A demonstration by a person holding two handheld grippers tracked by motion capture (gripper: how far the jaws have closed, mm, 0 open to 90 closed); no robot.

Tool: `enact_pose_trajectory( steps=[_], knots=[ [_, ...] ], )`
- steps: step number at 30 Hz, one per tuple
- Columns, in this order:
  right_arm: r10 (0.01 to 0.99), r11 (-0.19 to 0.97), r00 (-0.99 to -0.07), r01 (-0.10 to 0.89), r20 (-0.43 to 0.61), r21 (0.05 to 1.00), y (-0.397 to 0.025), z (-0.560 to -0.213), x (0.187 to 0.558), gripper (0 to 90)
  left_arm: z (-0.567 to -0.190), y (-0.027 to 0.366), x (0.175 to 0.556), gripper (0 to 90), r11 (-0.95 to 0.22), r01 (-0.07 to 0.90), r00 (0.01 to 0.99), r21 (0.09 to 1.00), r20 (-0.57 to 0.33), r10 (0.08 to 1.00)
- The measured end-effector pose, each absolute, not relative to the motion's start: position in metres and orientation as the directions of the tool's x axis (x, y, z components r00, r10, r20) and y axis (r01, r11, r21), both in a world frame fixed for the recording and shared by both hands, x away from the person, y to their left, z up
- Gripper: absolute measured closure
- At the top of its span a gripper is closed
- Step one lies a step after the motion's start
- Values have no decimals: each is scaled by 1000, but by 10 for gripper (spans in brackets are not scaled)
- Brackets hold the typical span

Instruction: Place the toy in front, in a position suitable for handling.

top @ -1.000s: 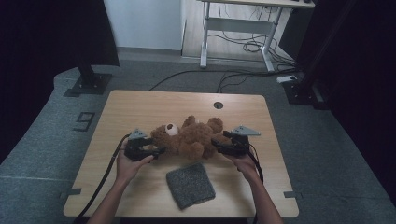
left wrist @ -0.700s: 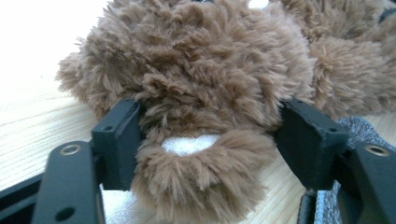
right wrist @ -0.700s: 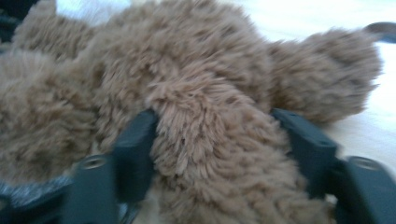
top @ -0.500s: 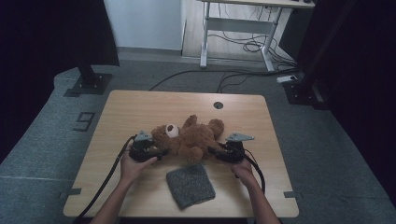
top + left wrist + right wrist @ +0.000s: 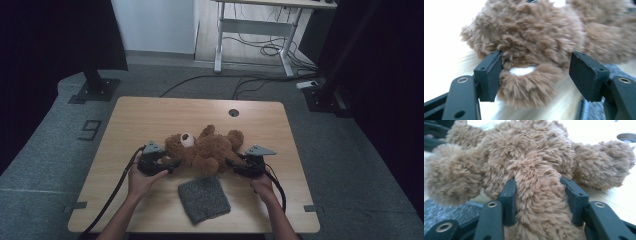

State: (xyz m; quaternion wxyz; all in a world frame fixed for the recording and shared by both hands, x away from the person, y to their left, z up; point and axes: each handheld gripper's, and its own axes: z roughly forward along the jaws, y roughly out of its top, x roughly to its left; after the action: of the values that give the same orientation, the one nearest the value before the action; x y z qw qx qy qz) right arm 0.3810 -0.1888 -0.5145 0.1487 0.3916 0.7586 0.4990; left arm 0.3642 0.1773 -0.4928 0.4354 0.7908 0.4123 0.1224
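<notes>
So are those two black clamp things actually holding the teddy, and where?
The right gripper is clamped on a limb of the teddy bear. The left gripper is open around its head, one jaw touching fur, not gripping.

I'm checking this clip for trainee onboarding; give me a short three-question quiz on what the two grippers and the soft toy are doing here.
1. True or false: the right gripper is shut on a limb of the teddy bear.
2. The left gripper is: A) open, with the bear's head between its jaws; B) shut on the grey cloth; C) lifted high above the table.
3. Fill in: the grey cloth lies on the person's side of the ____.

Key: 1 true; 2 A; 3 bear.
</notes>
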Motion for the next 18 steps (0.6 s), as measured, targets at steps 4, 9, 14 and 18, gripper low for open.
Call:
enact_pose_trajectory(
  steps=[4,9,14,18],
  knots=[
    [756,174,-631,451,175,876,-190,-516,383,478,-484,173,344,270,-300,517,667,802,-158,728],
    [764,165,-621,451,175,877,-189,-517,382,474,-479,163,320,258,-322,483,697,815,-135,705],
    [766,160,-618,450,177,878,-189,-517,381,475,-485,150,308,257,-353,483,735,801,-153,660],
    [767,152,-615,450,182,880,-188,-518,381,475,-499,137,305,238,-393,500,751,771,-161,640]
  ],
)
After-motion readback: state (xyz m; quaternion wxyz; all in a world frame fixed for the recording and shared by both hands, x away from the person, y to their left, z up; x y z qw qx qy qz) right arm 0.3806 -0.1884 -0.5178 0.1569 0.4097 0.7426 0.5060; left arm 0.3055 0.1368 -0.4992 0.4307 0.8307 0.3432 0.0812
